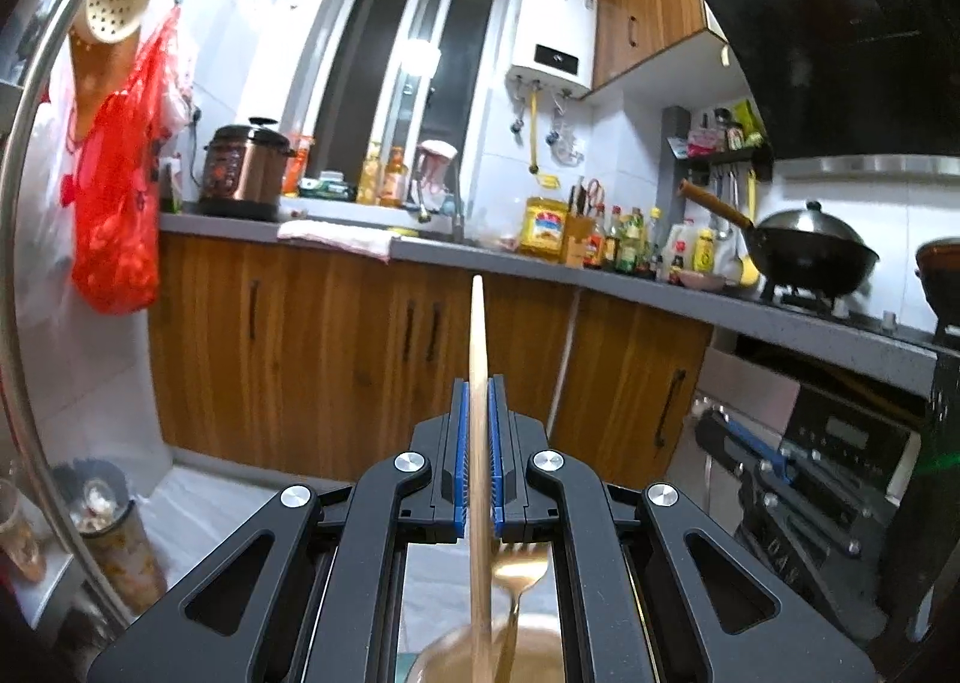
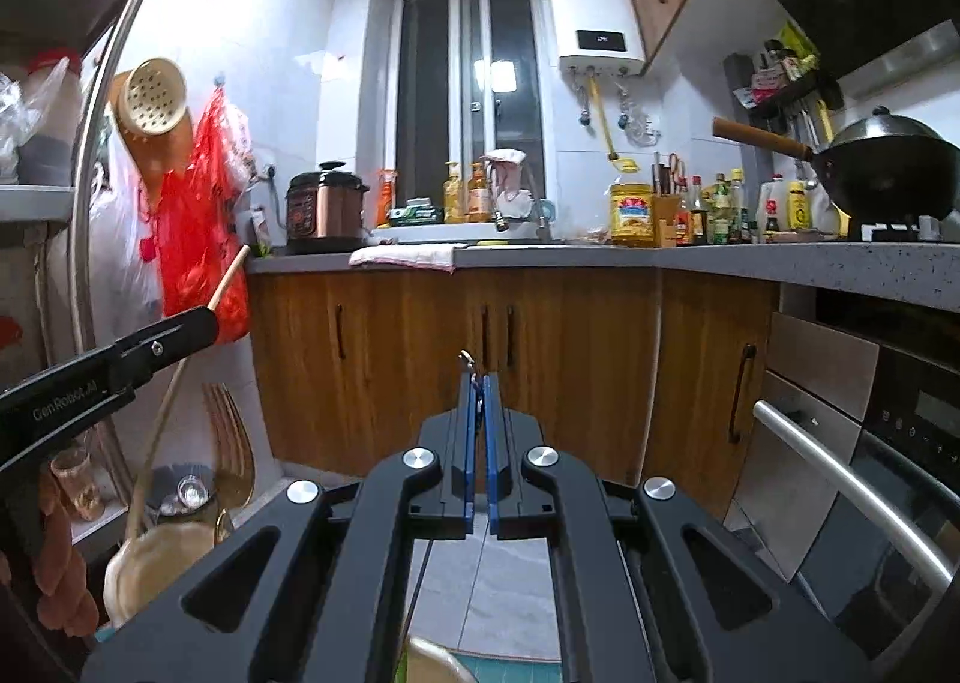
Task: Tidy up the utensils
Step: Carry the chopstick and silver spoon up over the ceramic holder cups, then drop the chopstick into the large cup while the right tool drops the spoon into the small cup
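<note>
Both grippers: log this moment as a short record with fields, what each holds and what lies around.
left gripper: shut on a wooden handle
below left gripper: gold fork, tines up
right gripper: shut on a thin metal piece; what it belongs to is unclear
facing: wooden cabinets under a grey counter
on stove: lidded wok

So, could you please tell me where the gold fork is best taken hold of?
Grip the gold fork at its narrow neck just below the tines, coming in from the side. It stands tines up with its lower handle hidden behind the beige bowl, so the neck is the slimmest part exposed.
</note>
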{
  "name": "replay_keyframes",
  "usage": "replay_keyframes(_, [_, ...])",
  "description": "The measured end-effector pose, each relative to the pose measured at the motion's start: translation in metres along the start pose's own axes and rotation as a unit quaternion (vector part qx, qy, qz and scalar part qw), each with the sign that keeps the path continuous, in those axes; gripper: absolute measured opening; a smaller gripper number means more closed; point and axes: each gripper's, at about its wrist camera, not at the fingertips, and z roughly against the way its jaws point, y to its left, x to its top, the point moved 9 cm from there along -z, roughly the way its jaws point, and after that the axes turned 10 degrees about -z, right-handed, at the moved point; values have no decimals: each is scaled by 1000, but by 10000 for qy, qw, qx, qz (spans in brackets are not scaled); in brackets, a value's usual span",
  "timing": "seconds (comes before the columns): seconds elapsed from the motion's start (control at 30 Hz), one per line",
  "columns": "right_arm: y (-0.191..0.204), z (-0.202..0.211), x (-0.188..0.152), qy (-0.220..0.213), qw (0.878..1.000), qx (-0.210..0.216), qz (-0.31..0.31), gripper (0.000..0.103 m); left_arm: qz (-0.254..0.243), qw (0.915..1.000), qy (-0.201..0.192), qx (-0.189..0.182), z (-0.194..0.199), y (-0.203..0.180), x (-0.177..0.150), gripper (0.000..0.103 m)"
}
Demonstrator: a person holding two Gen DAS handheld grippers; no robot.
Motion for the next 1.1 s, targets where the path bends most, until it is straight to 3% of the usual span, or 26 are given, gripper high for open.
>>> replay_keyframes(0.2, [-1, 14, -11, 188, 9995, 248, 43, 2, -103, 9987, 462, -199, 13, 8, -23, 7])
replay_keyframes(0.47, [-7, 32, -31, 672, 9951, 692, -201, 3, -524, 9887, 1295, -548, 33, 0, -59, 7])
replay_keyframes(0.87, [-7, 37, -49, 1120, 9901, 788, -323, 3, -822, 9832, 1593, -353, 41, -2, -75, 7])
replay_keyframes(0.93, [-8, 36, -51, 1214, 9888, 788, -366, 4, -801, 9831, 1615, -315, 43, -1, -75, 17])
replay_keyframes(1.0, [-9, 35, -51, 1295, 9880, 739, -404, 5, -786, 9838, 1595, -245, 47, 1, -73, 21])
replay_keyframes(1.03, [-9, 36, -51, 1315, 9877, 731, -431, 12, -794, 9837, 1598, -222, 49, 1, -73, 21])
replay_keyframes(1.07, [-9, 37, -50, 1325, 9874, 735, -461, 27, -798, 9837, 1601, -199, 51, 1, -73, 21])
replay_keyframes(1.1, [-10, 40, -50, 1320, 9873, 733, -497, 35, -794, 9836, 1609, -176, 53, 2, -73, 23])
